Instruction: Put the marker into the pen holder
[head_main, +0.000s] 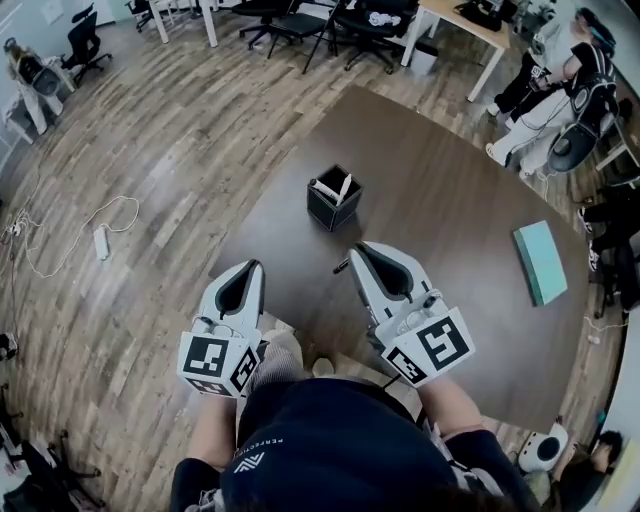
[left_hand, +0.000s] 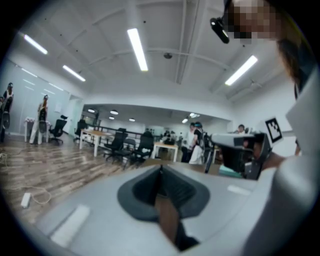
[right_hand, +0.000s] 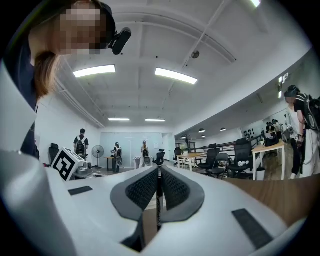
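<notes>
The black square pen holder (head_main: 334, 199) stands on the brown table (head_main: 450, 200), with two white pens leaning in it. My right gripper (head_main: 357, 252) hovers near the table's front, a little short of the holder. It is shut on a thin dark marker (right_hand: 158, 200), which stands upright between the jaws. One dark end of the marker (head_main: 341, 266) pokes out beside the jaw tip. My left gripper (head_main: 254, 267) is held to the left at the table's edge, shut with nothing in it; the jaws of the left gripper (left_hand: 160, 171) meet in a closed seam.
A teal book (head_main: 540, 262) lies at the table's right side. A white power strip (head_main: 100, 241) with its cable lies on the wood floor to the left. Office chairs (head_main: 300, 22) and a desk (head_main: 462, 20) stand beyond the table. A person (head_main: 560, 85) is at the far right.
</notes>
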